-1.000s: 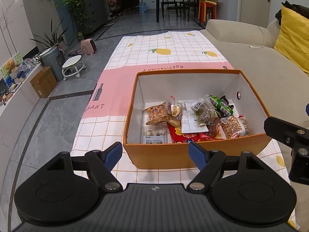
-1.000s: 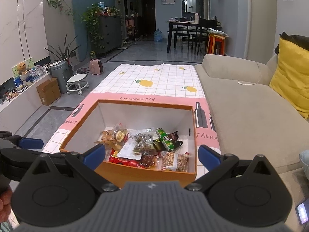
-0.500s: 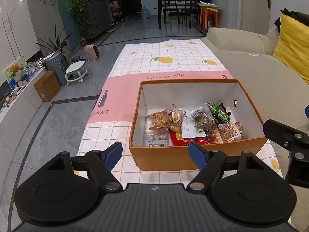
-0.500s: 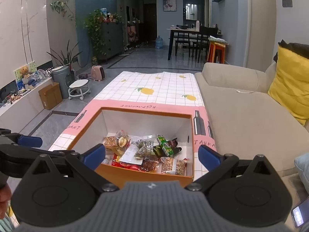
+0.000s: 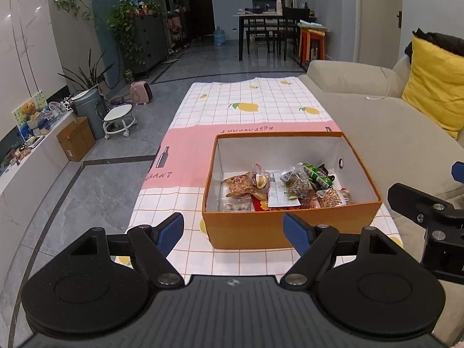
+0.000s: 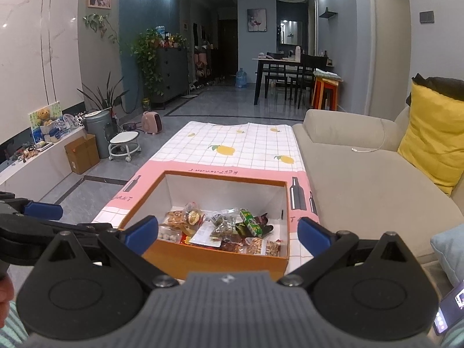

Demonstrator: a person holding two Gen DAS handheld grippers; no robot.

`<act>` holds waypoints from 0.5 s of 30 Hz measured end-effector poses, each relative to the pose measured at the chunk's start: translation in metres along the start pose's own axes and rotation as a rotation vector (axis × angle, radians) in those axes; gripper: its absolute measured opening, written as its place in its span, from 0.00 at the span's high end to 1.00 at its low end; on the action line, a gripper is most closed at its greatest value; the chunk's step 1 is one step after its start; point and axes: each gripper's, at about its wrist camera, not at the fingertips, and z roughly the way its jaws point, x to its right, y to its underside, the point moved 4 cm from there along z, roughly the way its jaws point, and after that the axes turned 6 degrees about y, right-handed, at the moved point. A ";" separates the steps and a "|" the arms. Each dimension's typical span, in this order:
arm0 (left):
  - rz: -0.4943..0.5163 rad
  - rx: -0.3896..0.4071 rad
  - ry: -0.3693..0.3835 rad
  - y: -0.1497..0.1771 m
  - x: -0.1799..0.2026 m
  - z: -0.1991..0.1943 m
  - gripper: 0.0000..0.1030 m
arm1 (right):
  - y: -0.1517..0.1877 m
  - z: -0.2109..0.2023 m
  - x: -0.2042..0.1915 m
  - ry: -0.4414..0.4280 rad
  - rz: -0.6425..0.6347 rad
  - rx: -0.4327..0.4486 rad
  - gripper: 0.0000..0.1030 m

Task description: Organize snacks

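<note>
An orange box (image 5: 290,227) with white inner walls stands on the table near its front end; it also shows in the right wrist view (image 6: 214,258). Several snack packets (image 5: 285,187) lie piled on its floor, also in the right wrist view (image 6: 226,227); a green packet (image 6: 250,222) lies on top. My left gripper (image 5: 233,232) is open and empty, held back from the box's near wall. My right gripper (image 6: 227,232) is open and empty, above and behind the box's near wall.
The table wears a checked cloth with lemons and a pink band (image 5: 249,110). A beige sofa (image 5: 377,127) with a yellow cushion (image 5: 435,84) runs along the right. The floor (image 5: 87,179) lies to the left, with a bin, stool and cardboard box. A phone (image 6: 449,310) shows at lower right.
Both grippers have pulled back and risen away from the box, which now looks smaller and farther. Both stay open and empty. The snacks have not moved.
</note>
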 end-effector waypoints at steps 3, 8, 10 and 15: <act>-0.008 0.016 0.004 0.004 -0.001 -0.013 0.11 | 0.002 -0.016 0.001 0.004 -0.002 0.015 0.04; -0.010 0.041 -0.006 0.011 -0.002 -0.031 0.11 | 0.006 -0.041 -0.001 0.003 -0.006 0.046 0.04; -0.012 0.050 -0.007 0.013 -0.003 -0.039 0.11 | 0.007 -0.049 -0.002 -0.005 -0.005 0.049 0.04; -0.017 0.072 -0.001 0.019 -0.001 -0.054 0.11 | 0.010 -0.065 -0.004 -0.029 0.007 0.050 0.04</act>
